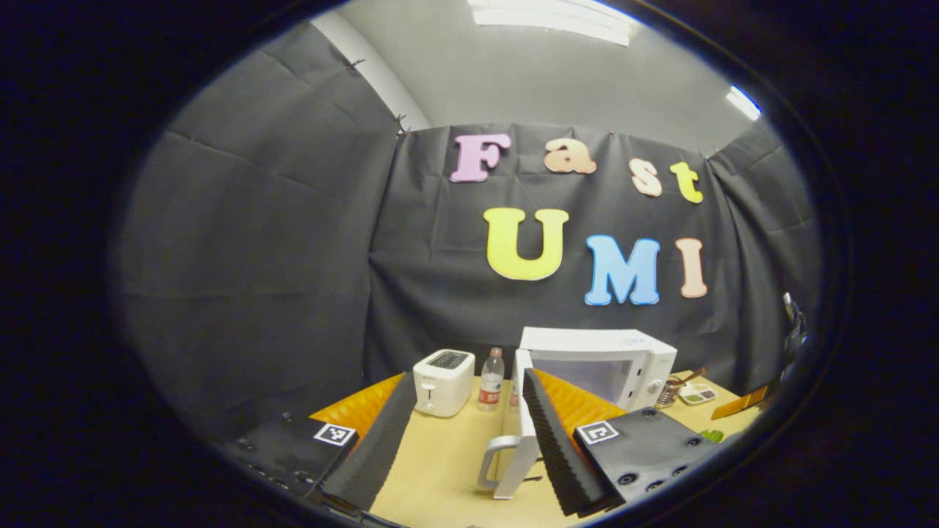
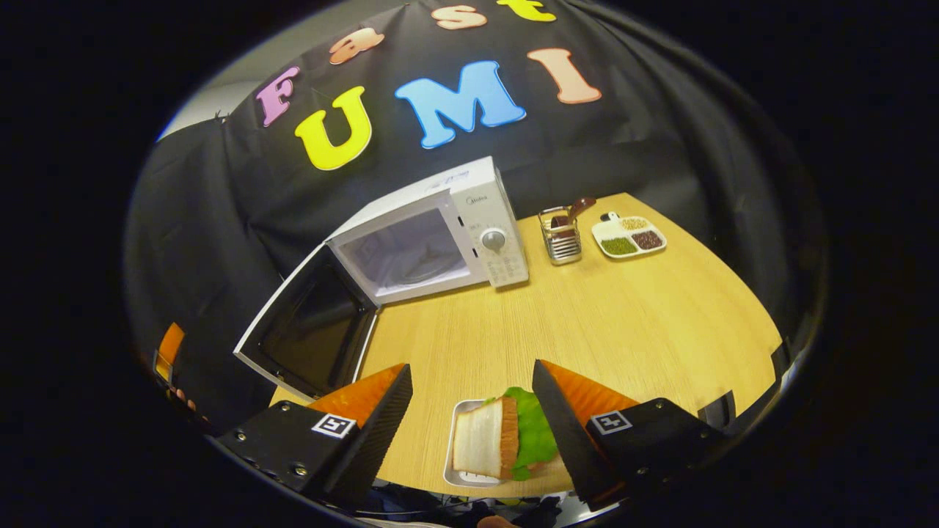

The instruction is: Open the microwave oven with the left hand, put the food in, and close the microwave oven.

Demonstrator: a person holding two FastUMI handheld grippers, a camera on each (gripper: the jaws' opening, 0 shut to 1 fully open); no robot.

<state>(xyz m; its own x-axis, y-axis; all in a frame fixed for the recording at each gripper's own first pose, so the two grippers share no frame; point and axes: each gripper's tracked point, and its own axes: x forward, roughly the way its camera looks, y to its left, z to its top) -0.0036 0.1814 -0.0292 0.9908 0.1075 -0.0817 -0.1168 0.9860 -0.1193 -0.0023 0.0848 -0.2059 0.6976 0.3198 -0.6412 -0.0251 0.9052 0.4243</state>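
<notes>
A white microwave oven [image 2: 429, 235] is seen at the back of the wooden surface [image 2: 623, 323] in the right gripper view, its door [image 2: 308, 326] swung wide toward 9 o'clock and the pale cavity exposed. A broad stretch of bare wood is left between the oven and the near edge. The food, a sandwich [image 2: 491, 438] with a green lettuce leaf on a small tray [image 2: 458, 444], is placed at 6 o'clock by the front edge, partly covered by one finger of the right hand-held gripper [image 2: 469, 411], whose jaws are spread apart around it without touching. In the left gripper view the left hand-held gripper [image 1: 469, 418] is likewise held open, the door's handle [image 1: 497, 463] standing between its fingers, ungripped. A toaster [image 1: 442, 381] and bottle [image 1: 491, 378] are set behind, at 12 o'clock. A utensil rack [image 2: 561, 236] and divided dish [image 2: 629, 236] are placed right of the oven; their contents are hard to make out.
</notes>
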